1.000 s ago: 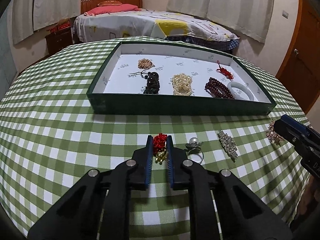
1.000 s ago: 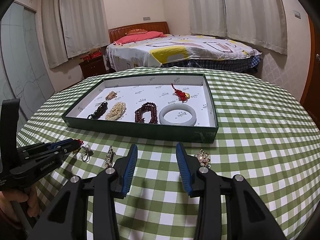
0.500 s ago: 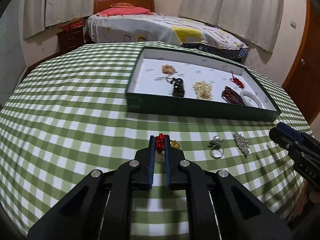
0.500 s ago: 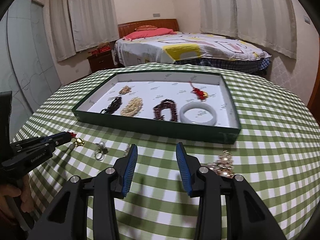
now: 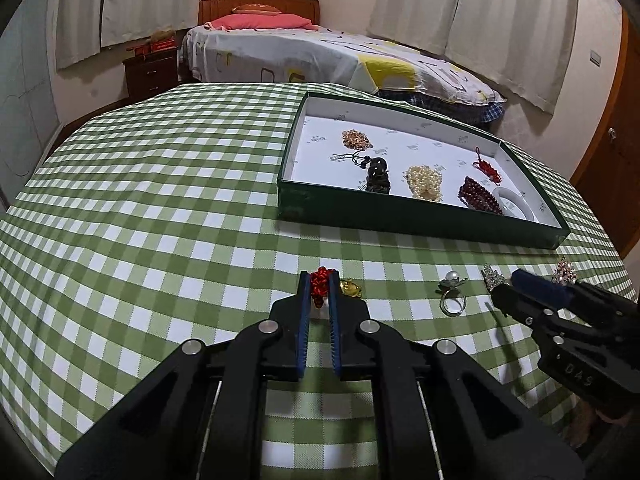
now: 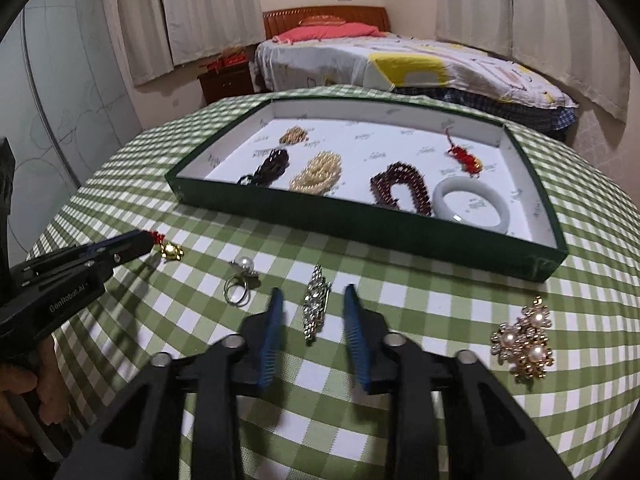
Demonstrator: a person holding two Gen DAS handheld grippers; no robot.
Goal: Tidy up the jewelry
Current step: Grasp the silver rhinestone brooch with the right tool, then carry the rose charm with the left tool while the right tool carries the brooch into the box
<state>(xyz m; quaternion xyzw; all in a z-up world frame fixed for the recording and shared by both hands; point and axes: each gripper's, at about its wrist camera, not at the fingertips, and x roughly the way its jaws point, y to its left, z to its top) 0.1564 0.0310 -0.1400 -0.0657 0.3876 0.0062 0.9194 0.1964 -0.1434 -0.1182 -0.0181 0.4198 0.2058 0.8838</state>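
Observation:
My left gripper [image 5: 319,280] is shut on a red knotted charm [image 5: 319,279] whose gold pendant [image 5: 351,288] hangs to its right, just above the cloth; it shows in the right wrist view [image 6: 149,237] too. My right gripper [image 6: 313,300] is open, its fingers either side of a silver rhinestone brooch [image 6: 315,305] lying on the table. A pearl ring [image 6: 240,285] lies left of it and a gold pearl brooch [image 6: 524,340] to the right. The green tray [image 6: 360,224] behind holds several bracelets and a white bangle [image 6: 472,205].
The round table has a green checked cloth [image 5: 140,208]. The tray's near wall [image 5: 400,216] stands between the loose pieces and its white floor. A bed [image 5: 320,52] and a nightstand [image 5: 150,68] lie beyond the table. A wooden door [image 5: 612,152] is at the right.
My left gripper closed on the red charm and pulled back left with it. My right gripper moved forward and down until its fingers straddle the rhinestone brooch.

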